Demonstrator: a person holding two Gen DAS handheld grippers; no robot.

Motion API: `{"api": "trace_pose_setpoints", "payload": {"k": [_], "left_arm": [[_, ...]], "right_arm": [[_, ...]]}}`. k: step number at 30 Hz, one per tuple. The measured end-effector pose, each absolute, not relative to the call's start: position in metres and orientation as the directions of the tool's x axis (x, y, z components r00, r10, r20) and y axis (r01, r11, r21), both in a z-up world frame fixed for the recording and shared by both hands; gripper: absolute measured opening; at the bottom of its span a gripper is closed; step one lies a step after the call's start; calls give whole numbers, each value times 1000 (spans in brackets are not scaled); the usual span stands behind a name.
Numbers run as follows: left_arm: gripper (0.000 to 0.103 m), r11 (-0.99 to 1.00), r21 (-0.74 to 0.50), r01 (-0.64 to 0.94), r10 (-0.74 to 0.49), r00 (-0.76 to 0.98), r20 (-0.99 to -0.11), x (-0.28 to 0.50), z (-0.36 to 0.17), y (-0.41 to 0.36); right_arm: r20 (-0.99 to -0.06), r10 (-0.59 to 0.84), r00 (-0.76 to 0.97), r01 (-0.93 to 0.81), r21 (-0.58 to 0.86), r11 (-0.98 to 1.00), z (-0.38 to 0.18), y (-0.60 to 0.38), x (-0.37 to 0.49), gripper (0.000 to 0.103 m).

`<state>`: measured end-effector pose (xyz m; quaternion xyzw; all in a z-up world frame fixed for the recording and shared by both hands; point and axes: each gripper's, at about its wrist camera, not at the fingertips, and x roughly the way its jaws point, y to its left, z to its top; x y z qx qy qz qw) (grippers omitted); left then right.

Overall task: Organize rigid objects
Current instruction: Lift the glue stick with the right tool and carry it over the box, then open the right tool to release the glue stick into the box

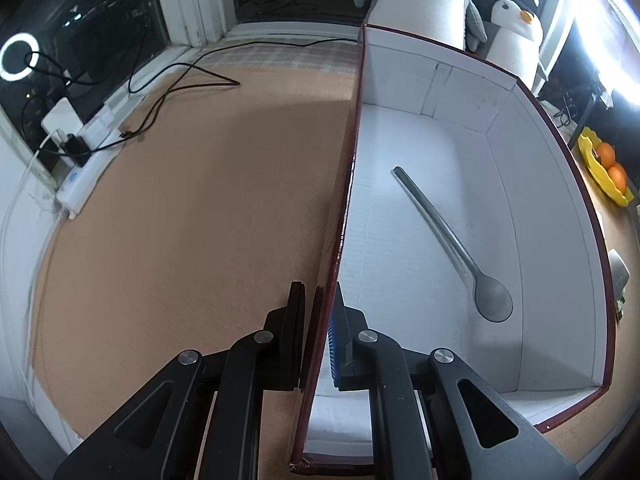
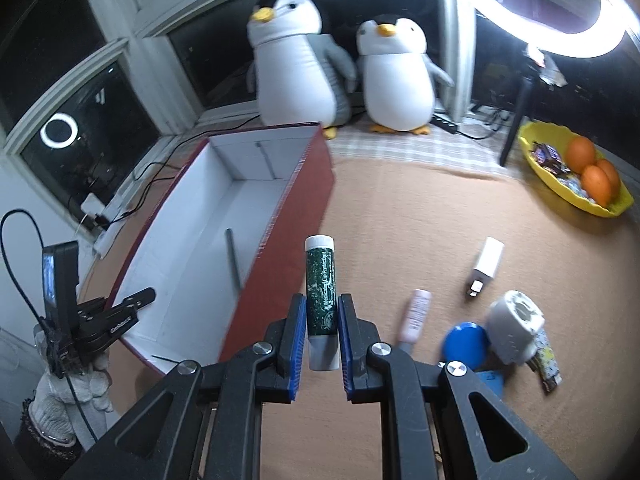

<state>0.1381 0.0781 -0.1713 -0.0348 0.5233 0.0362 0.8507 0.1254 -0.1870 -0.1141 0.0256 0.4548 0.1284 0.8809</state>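
Clamped between the left gripper [image 1: 318, 320] fingers is the left wall of the red box [image 1: 452, 80], where a grey spoon [image 1: 452, 240] lies on the white floor. Further right, the right gripper [image 2: 322, 320] fingers pinch a green lip balm tube [image 2: 320, 280] upright, just beside the box's right wall, above the tan surface [image 2: 400, 208] with a pink tube [image 2: 416, 314], a white charger [image 2: 486, 264] and a blue lid [image 2: 466, 344].

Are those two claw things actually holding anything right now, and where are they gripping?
Yes. The right gripper pinches a green lip balm tube around its lower half. The left gripper clamps the box by its side wall's top edge.
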Motion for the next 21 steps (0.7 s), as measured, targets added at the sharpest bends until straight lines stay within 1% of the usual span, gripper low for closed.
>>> {"api": "trace_pose_setpoints", "payload": {"k": [10, 17, 19, 21], "left_arm": [[9, 992, -34, -124, 26, 456, -890, 136, -169, 81], [9, 991, -40, -127, 26, 475, -880, 132, -160, 82], [7, 991, -47, -129, 20, 476, -879, 131, -160, 82], [7, 991, -40, -127, 26, 478, -878, 131, -159, 81]], "right_arm": [[-800, 319, 509, -352, 145, 925, -115, -120, 133, 14], [-823, 325, 466, -408, 127, 904, -129, -89, 140, 14], [-831, 322, 454, -414, 124, 902, -134, -84, 142, 14], [-838, 320, 443, -416, 124, 901, -139, -81, 144, 14]]}}
